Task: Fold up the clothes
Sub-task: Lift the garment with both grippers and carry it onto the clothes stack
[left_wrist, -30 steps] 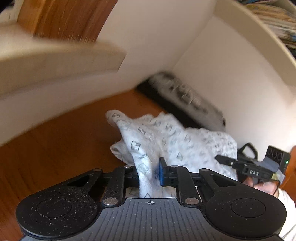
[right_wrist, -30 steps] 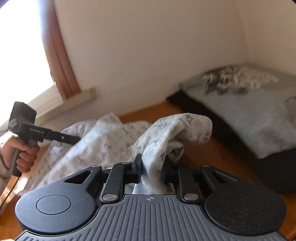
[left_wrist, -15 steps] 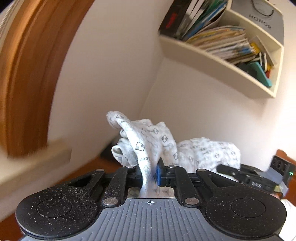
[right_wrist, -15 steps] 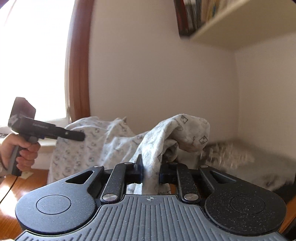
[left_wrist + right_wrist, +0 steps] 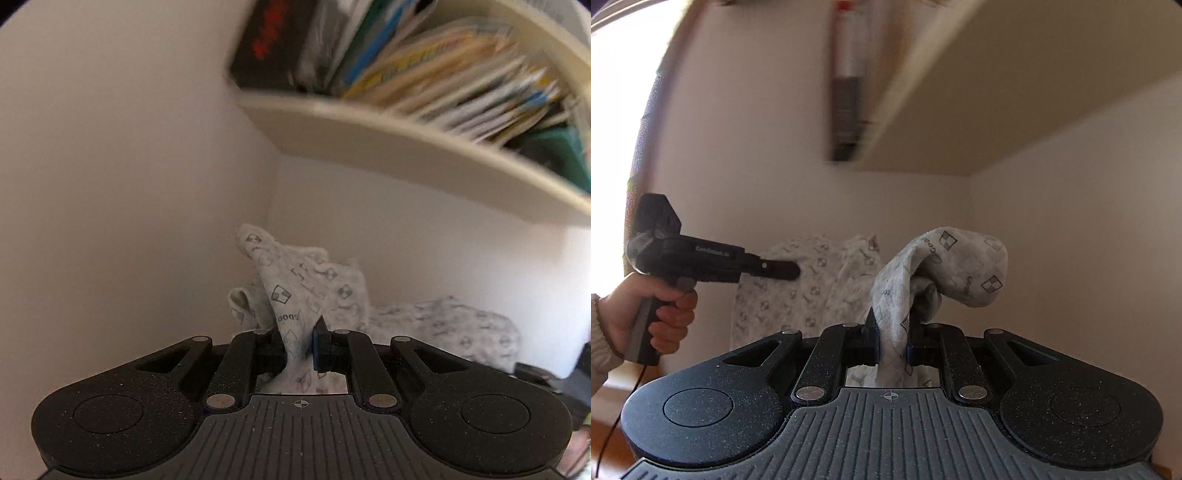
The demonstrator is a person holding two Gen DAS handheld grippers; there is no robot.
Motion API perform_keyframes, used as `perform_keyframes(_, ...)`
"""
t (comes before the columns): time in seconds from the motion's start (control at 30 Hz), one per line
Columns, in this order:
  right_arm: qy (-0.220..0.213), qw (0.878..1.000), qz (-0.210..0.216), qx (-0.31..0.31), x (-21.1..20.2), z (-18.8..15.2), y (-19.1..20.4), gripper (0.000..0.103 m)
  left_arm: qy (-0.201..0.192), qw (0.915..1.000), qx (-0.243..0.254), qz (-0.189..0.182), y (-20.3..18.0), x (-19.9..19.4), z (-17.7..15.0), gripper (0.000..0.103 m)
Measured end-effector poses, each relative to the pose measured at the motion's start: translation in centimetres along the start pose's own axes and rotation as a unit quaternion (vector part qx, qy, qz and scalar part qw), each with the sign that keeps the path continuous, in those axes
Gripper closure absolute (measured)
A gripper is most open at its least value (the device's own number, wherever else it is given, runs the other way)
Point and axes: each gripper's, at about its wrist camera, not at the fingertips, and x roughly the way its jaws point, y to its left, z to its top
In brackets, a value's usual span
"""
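Garment (image 5: 314,291): one pale grey-white piece of clothing, printed all over with small dark squares and lettering. It is held up off any surface, in front of a white wall corner. One bunch of it is pinched in each gripper, and the cloth spans the gap between the two.

Left gripper (image 5: 300,349): black body with a ribbed grey top, one blue pad showing. Its jaws stand narrow, and have just been closing a little, clamped on a twisted fold of the garment. The fold rises above the pads in a peak and trails off to the right. From the right wrist view the same gripper (image 5: 792,270) shows from the side, its tip against the spread part of the cloth.

Right gripper (image 5: 891,345): same build. Its jaws stand narrow, likewise just closing a little, clamped on a thick fold that stands up between the pads and flops over to the right in a rounded lump.

Left hand (image 5: 655,310): wrapped around the handle of the left gripper, with a pale knitted sleeve cuff (image 5: 598,343) at the wrist (a thin dark cable hangs below the handle).

Shelf (image 5: 406,147): cream, fixed to the wall above the garment, curving in the fisheye picture.

Books (image 5: 424,66): packed along the shelf, some upright and some stacked flat (blurred, titles unreadable).

Window (image 5: 613,110): bright, at the left edge of the right wrist view.
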Motion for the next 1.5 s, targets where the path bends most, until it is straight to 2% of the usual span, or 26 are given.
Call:
perform_keyframes(0.07,0.014,0.999,-0.019,0.024,2.6,-0.8,-3.4,0.089,0.036,0.9990,0.019,0.019,0.6,5.8,0.5,0.090)
perform_keyframes(0.17,0.081,0.992,-0.089,0.030,7.5,-4.4,-7.9,0.086,0.099,0.9880,0.063,0.101,1.2,13.7,-1.4,0.086)
perform_keyframes(0.2,0.107,0.987,-0.118,0.028,8.7,-6.0,-9.2,0.082,0.100,0.9850,0.070,0.122,1.3,14.9,-2.2,0.086)
perform_keyframes(0.23,0.128,0.982,-0.138,0.028,9.4,-7.4,-10.2,0.082,0.098,0.9847,0.066,0.128,1.4,15.5,-3.1,0.086)
perform_keyframes(0.33,0.146,0.979,-0.139,0.014,9.3,-9.7,-11.3,0.083,0.097,0.9884,0.061,0.100,1.4,15.4,-5.2,0.085)
perform_keyframes(0.37,0.147,0.979,-0.144,0.008,9.2,-10.0,-11.4,0.079,0.096,0.9886,0.063,0.097,1.2,14.9,-6.0,0.083)
perform_keyframes(0.47,0.135,0.978,-0.158,-0.020,9.0,-10.0,-11.0,0.056,0.114,0.9897,0.053,0.069,0.9,13.7,-8.2,0.082)
perform_keyframes(0.53,0.129,0.980,-0.149,-0.033,9.2,-9.7,-10.9,0.056,0.128,0.9892,0.049,0.053,0.7,12.9,-9.8,0.082)
perform_keyframes(0.57,0.132,0.981,-0.139,-0.032,9.7,-9.5,-11.0,0.059,0.135,0.9883,0.049,0.052,0.6,12.8,-10.5,0.082)
perform_keyframes(0.6,0.137,0.982,-0.128,-0.028,10.3,-9.4,-11.3,0.073,0.139,0.9876,0.052,0.053,0.6,12.8,-11.1,0.082)
perform_keyframes(0.67,0.149,0.983,-0.109,-0.017,12.0,-9.2,-12.2,0.081,0.146,0.9860,0.052,0.063,0.7,12.9,-12.4,0.082)
perform_keyframes(0.77,0.182,0.970,-0.156,-0.036,15.0,-9.9,-14.1,0.082,0.156,0.9837,0.031,0.085,2.3,12.5,-14.1,0.082)
perform_keyframes(0.83,0.214,0.960,-0.173,-0.044,15.9,-11.0,-15.9,0.083,0.151,0.9837,0.026,0.095,2.8,12.1,-14.7,0.082)
perform_keyframes(0.93,0.226,0.958,-0.175,-0.034,15.7,-11.7,-17.3,0.084,0.139,0.9855,0.007,0.097,3.3,10.7,-15.8,0.074)
perform_keyframes(1.0,0.232,0.954,-0.182,-0.044,15.7,-12.0,-17.2,0.084,0.124,0.9869,-0.006,0.103,3.4,10.2,-16.1,0.075)
perform_keyframes(1.13,0.227,0.951,-0.196,-0.069,15.6,-12.1,-16.8,0.084,0.117,0.9872,-0.019,0.107,3.5,10.1,-17.1,0.075)
perform_keyframes(1.27,0.203,0.967,-0.146,-0.045,14.8,-11.1,-12.7,0.082,0.118,0.9866,-0.023,0.110,3.4,11.5,-17.6,0.075)
perform_keyframes(1.37,0.198,0.977,-0.070,-0.021,14.6,-11.3,-9.4,0.082,0.123,0.9852,-0.013,0.118,3.5,12.8,-17.8,0.076)
perform_keyframes(1.5,0.221,0.975,-0.004,-0.015,13.9,-12.3,-4.6,0.082,0.125,0.9841,-0.020,0.124,4.2,14.4,-17.7,0.081)
